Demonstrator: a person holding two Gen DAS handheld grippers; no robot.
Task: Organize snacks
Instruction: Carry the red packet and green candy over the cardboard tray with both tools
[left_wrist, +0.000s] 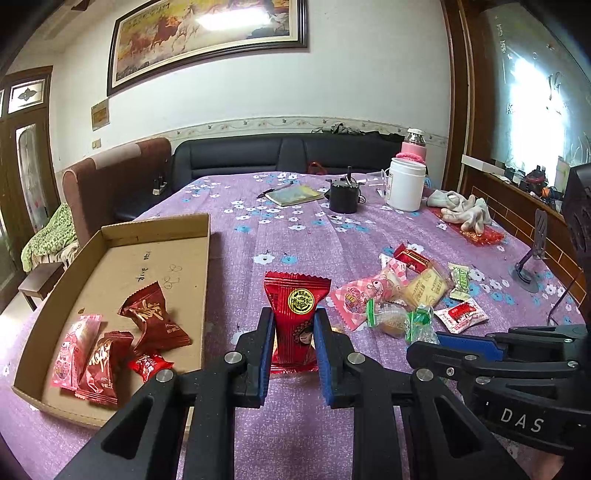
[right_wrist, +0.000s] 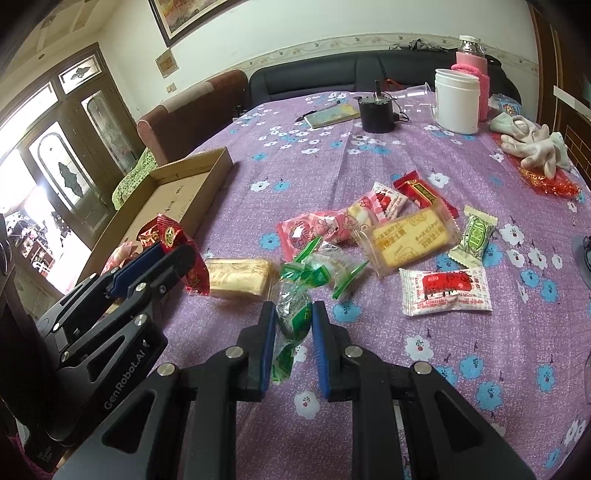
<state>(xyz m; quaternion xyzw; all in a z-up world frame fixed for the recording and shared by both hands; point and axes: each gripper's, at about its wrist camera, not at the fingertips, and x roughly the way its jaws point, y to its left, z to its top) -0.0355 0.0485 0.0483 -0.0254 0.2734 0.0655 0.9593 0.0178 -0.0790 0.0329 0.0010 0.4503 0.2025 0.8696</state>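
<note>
My left gripper (left_wrist: 294, 328) is shut on a red snack packet (left_wrist: 295, 306) with a gold round seal, held upright above the purple cloth, just right of the cardboard tray (left_wrist: 173, 225). The tray holds several red and pink packets (left_wrist: 153, 319). In the right wrist view, my right gripper (right_wrist: 293, 321) is shut on a green-and-clear wrapped candy (right_wrist: 293, 314) at the near edge of the snack pile. The left gripper (right_wrist: 162, 254) shows there at the left with its red packet (right_wrist: 173, 236). The pile has a yellow biscuit pack (right_wrist: 406, 240), pink packets (right_wrist: 325, 221) and a white-and-red packet (right_wrist: 447, 290).
Farther back on the flowered tablecloth (right_wrist: 369, 369) stand a white jar (right_wrist: 456, 101), a pink-sleeved bottle (right_wrist: 472, 62), a black pot (right_wrist: 376, 112) and a notebook (right_wrist: 332, 114). Pale gloves (right_wrist: 532, 144) lie at the right. A dark sofa (left_wrist: 277, 155) lines the far side.
</note>
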